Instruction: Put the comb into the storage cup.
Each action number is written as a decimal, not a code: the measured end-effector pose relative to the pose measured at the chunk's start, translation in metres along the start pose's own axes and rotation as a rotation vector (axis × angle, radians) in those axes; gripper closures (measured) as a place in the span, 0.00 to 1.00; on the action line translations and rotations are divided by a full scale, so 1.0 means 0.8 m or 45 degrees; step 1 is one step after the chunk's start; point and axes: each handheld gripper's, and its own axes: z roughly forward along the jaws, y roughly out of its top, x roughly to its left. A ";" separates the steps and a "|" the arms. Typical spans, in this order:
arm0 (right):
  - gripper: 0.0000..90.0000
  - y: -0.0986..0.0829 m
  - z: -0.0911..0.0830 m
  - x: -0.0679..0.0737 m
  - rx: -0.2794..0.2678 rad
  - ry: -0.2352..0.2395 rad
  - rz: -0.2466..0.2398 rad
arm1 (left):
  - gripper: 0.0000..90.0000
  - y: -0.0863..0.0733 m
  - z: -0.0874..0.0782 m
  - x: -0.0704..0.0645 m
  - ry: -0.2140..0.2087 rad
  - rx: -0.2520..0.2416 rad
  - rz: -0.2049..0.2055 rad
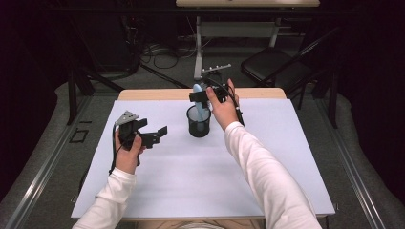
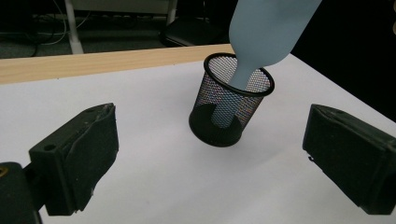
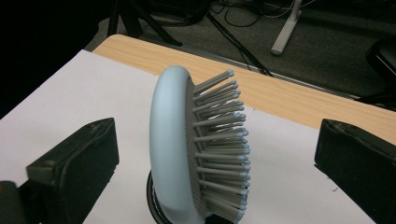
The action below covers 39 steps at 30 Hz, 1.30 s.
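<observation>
hairbrush | between right gripper jaws (untouched) | in mesh cup

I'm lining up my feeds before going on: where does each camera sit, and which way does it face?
High view: above the person's side, looking forward and down on the table; both forearms, left hand-held gripper and right hand-held gripper show.
Left gripper view: between its open jaws, facing the mesh cup.
Right gripper view: between its open jaws, facing the hairbrush head.
All share the hairbrush standing in the mesh cup.
</observation>
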 end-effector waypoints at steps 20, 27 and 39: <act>0.00 0.001 -0.013 0.000 -0.023 0.002 -0.024 | 0.04 -0.001 0.003 -0.002 -0.030 0.004 -0.013; 0.00 0.000 -0.021 -0.001 -0.032 0.009 -0.034 | 0.04 0.000 0.004 -0.003 -0.034 0.007 -0.011; 0.00 0.003 -0.047 -0.007 -0.079 0.063 -0.028 | 0.03 0.004 0.000 -0.004 -0.044 0.001 0.006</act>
